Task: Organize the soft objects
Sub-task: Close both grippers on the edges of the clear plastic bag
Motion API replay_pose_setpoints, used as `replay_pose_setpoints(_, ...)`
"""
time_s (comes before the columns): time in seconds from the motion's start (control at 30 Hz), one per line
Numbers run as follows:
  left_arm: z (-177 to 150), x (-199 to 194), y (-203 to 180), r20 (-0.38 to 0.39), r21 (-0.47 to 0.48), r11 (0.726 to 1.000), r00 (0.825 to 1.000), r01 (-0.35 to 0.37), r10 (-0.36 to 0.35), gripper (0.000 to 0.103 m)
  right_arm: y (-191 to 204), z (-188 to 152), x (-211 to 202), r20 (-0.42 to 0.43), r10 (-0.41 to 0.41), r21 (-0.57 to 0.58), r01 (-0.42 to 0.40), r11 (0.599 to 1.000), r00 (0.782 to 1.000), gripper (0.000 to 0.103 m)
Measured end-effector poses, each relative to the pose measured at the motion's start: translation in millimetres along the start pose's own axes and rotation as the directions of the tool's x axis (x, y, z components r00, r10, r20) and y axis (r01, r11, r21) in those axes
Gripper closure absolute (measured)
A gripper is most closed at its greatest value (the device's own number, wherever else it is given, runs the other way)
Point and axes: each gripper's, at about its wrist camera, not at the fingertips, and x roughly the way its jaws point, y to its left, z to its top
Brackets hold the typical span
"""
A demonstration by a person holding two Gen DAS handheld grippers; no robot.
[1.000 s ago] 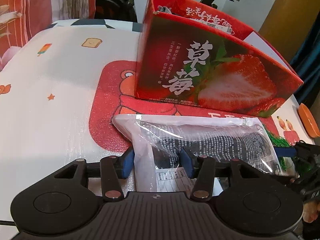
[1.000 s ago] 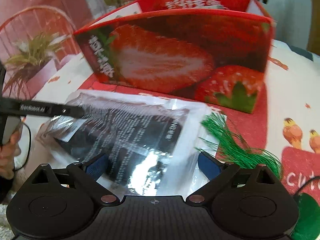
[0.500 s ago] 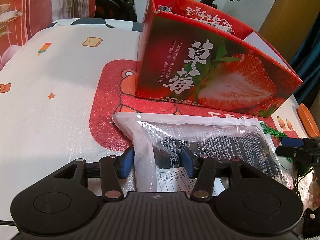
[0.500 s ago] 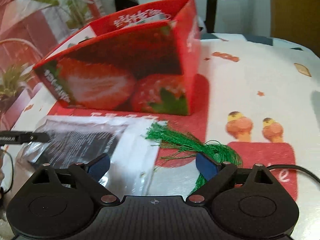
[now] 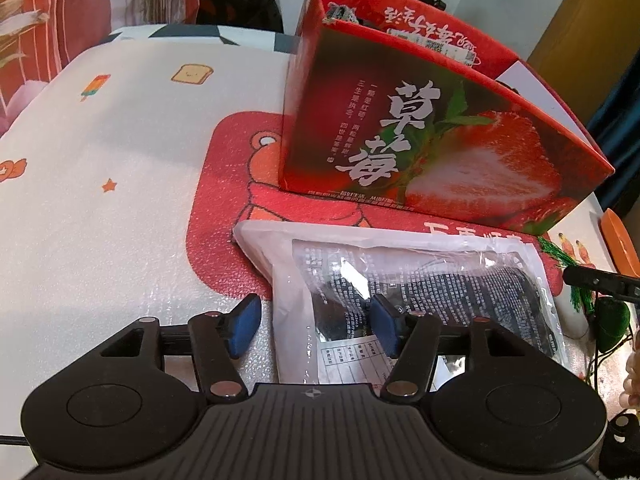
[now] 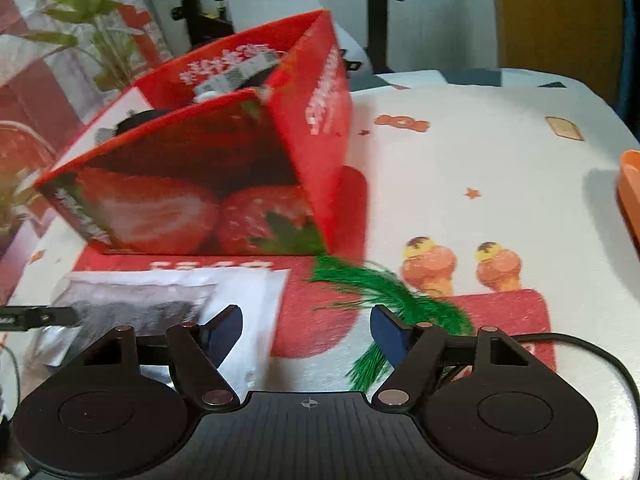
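A clear plastic bag with a dark folded item (image 5: 420,296) lies on the mat in front of the red strawberry box (image 5: 432,132). My left gripper (image 5: 314,322) is open, its blue pads either side of the bag's near left corner. My right gripper (image 6: 306,328) is open and empty, over the mat between the bag (image 6: 168,300) and a green tassel (image 6: 384,300). The box (image 6: 208,172) stands behind, with items inside. The tassel also shows in the left wrist view (image 5: 560,252).
A patterned white and red mat (image 5: 120,168) covers the table. An orange dish (image 6: 630,192) sits at the right edge. A black cable (image 6: 580,344) runs by the right gripper. Stands and a plant are behind the table.
My right gripper has swung right, away from the bag toward the green tassel. My left gripper's jaws have spread slightly at the bag's corner.
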Motion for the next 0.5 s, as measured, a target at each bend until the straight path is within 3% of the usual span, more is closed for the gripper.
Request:
replay_pose_setpoints(0.2,5.2,-4.8,6.4,-0.049,-0.018,1.0,0.999,-0.014,0.013,0.035,16.0,-4.5,-1.5,-0.074,0.084,-0.021,-0.086,0.996,0.994,0.034)
replay_pose_setpoints(0.3,2.4,-6.3,7.2,-0.064,-0.001,1.0,0.998,-0.02,0.02,0.023,25.4,-8.5,4.2,-0.11,0.1,-0.042,-0.105,0.994,0.989,0.033)
replay_pose_setpoints(0.37,-0.5,-4.4,8.1,-0.073,0.005,1.0,0.997,-0.025,0.026,0.01,30.6,-9.6,6.9,-0.113,0.098,-0.059,-0.105,0.993,0.989,0.022)
replay_pose_setpoints(0.5,-5.0,-3.2,10.2,-0.069,-0.007,1.0,0.998,-0.008,0.008,0.003,45.3,-8.8,13.2,-0.131,0.07,-0.116,-0.086,0.99,0.989,0.012)
